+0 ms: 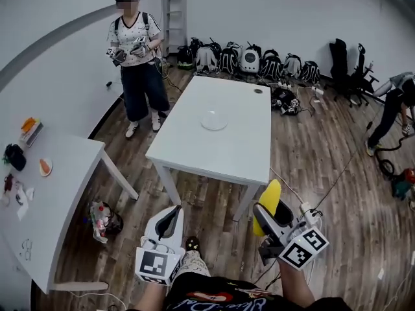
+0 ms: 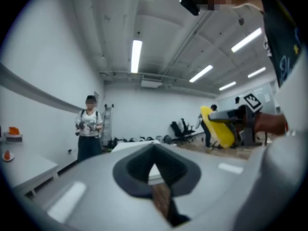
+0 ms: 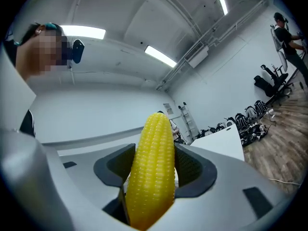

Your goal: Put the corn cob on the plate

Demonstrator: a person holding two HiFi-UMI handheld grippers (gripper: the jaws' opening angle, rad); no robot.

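The right gripper point(image 3: 155, 163) is clamped on the corn point(image 3: 154, 143): its dark pads press the cob from both sides near its lower half, and the rounded tip sticks up well past them. In the head view the corn point(image 1: 268, 203) juts forward and up from this gripper, over the wood floor point(image 1: 311, 154) just short of the near right corner of the white table point(image 1: 227, 148). The left gripper point(image 2: 155, 162) has its jaws brought together at the tips with nothing between them; only a sliver of table and floor shows through the gap behind the tips. In the head view it sits low at the left point(image 1: 170, 222), also short of the table's near edge. The plate point(image 1: 214, 120), a pale round dish, lies bare near the middle of the table, well apart from the corn. Beyond the table's far left corner a person point(image 1: 136, 50) stands holding a pair of grippers. A second table point(image 1: 58, 186) at the left carries a few small items, with a bag point(image 1: 104, 220) on the floor beside its leg. Backpacks point(image 1: 246, 60) line the far wall, office chairs point(image 1: 350, 70) stand at the right, and another person point(image 1: 399, 102) bends over near the right edge.
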